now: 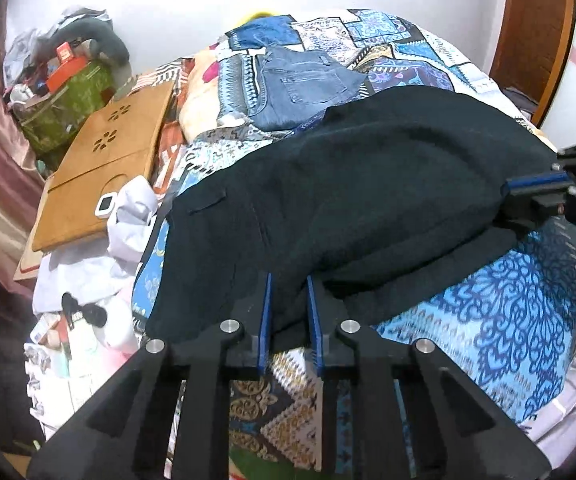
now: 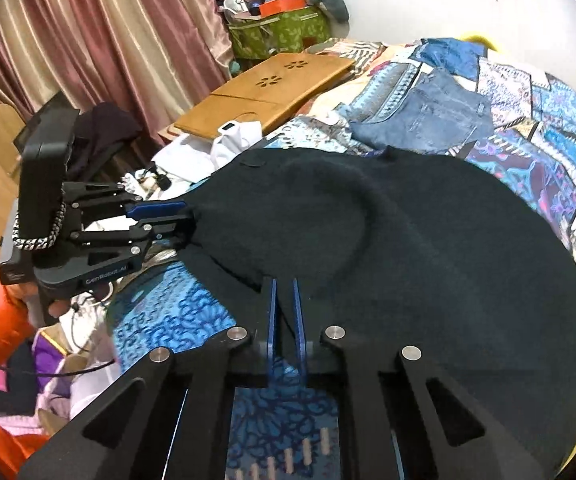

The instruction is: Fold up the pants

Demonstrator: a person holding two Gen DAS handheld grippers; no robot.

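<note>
Now we've both grippers, left gripper (image 1: 288,304) and right gripper (image 2: 284,304), clamped on the black pants' (image 2: 407,248) near edge on the bedspread (image 1: 507,300); that green box (image 2: 276,32) seems heaped with clutter.

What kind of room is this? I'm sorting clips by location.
Most likely a bedroom in a home. The black pants lie on a bed with a patchwork bedspread, curtains hang at the side, and household clutter sits piled by the wall.
</note>
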